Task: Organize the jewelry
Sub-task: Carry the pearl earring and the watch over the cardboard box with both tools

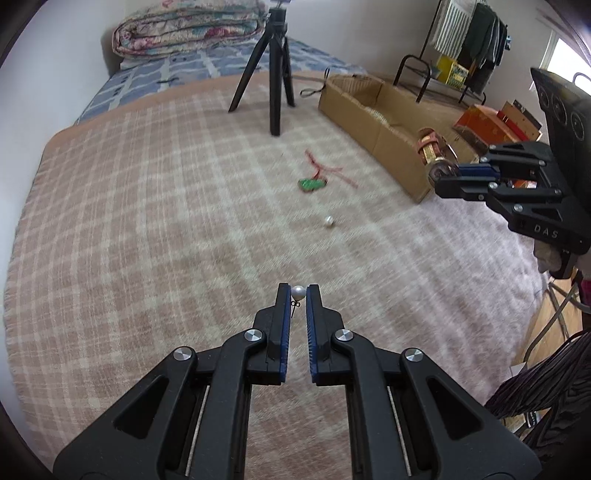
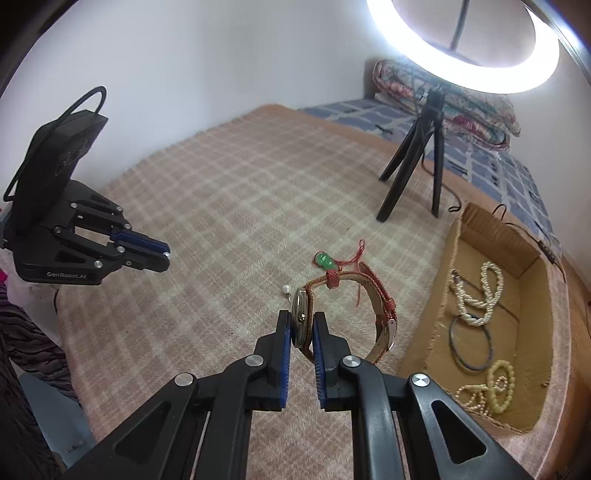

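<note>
Plaid blanket (image 1: 147, 221) on bed: your left gripper (image 1: 298, 295) pinches a pearl earring (image 1: 297, 292) by the tips, may slip out. Right gripper (image 2: 303, 325) clamps the watch (image 2: 301, 321), strap dangling, could snag the cardboard box (image 2: 443, 295) wall at the blanket's right edge.

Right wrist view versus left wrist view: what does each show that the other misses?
Only the right wrist view shows inside the cardboard box: a pearl necklace, a dark bangle and a yellow bead bracelet. It also shows the ring light and the wristwatch close up in the right gripper.

Only the left wrist view shows the clothes rack and the pearl earring pinched in the left gripper.

Both show the green pendant on red cord, a loose pearl earring on the blanket, the tripod and the folded quilt.
</note>
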Tool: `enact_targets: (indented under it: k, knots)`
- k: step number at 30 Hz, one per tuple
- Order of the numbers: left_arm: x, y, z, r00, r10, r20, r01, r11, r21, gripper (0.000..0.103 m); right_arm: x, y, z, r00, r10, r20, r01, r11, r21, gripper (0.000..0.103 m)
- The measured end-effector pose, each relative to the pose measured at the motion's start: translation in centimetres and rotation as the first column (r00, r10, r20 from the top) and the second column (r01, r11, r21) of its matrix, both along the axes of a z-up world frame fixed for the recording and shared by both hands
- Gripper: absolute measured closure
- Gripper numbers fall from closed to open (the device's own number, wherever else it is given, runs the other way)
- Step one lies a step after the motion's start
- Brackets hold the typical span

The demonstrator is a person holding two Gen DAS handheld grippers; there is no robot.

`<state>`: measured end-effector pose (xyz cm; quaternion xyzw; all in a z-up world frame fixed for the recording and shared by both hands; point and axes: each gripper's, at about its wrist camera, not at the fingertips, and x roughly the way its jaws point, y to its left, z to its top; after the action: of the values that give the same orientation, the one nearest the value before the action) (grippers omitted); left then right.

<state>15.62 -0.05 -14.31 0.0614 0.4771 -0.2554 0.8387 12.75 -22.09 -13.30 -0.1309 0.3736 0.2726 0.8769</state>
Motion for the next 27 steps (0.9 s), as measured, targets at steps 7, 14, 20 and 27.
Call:
enact_targets:
  k: [7,14,20,27]
  knots:
    - [0.9,-3.2,3.1,0.998,-0.028,0.059,0.031,0.998,-0.055,0.097,-1.7,-4.1,2.7,0.996,-0.075,0.057,0.073,0.996,0.045,0.094]
    - [2.5,-7.6,4.7,0.992,-0.058,0.113,0.067,0.994,-0.083,0.097,-1.7,-9.2,3.2,0.982,-0.177,0.065,0.172,0.982,0.077,0.094]
    - [4.6,-11.6,5.5,0.985,-0.082,0.149,0.097,0.99,-0.099,0.097,-1.0,-12.4,2.8,0.969,-0.241,0.057,0.236,0.968,0.082,0.094]
    - [6.5,-15.9,5.4,0.982,-0.107,0.157,0.126,0.985,-0.118,0.097,0.3,-15.8,2.7,0.951,-0.305,0.052,0.3,0.949,0.094,0.094]
